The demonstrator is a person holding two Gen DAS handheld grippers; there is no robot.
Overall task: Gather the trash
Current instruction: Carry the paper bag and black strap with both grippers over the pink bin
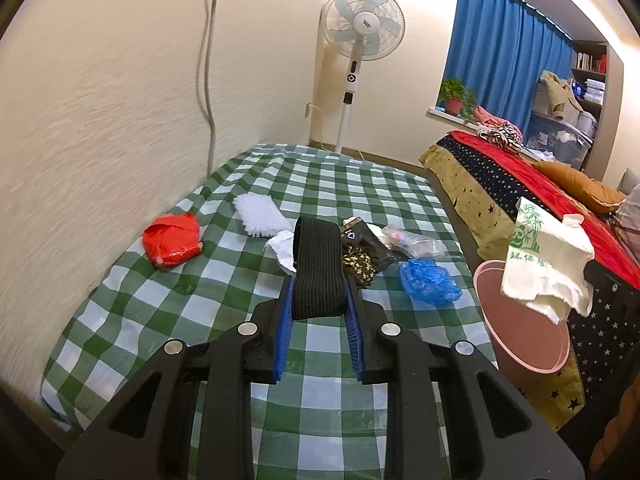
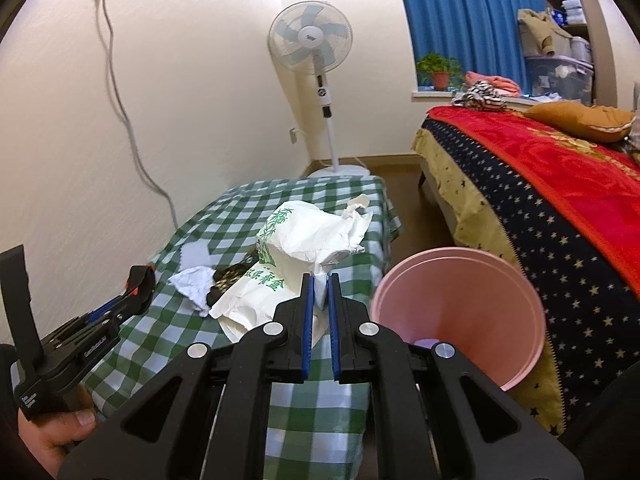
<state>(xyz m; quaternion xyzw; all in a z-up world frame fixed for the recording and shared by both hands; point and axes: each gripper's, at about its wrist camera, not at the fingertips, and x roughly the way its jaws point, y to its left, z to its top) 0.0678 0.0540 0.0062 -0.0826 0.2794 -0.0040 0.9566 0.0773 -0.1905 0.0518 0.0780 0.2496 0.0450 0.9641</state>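
green-and-white checked cloth (image 1: 168, 312), pink bin (image 2: 460, 312), white paper bag (image 2: 304, 244) printed green, red wad (image 1: 172, 240).

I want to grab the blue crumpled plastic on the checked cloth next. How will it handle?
The blue plastic looks thin and crinkled, so probably very light and floppy. It should crush flat between the pads. Its glossy film may slip, so pinch a thick fold.
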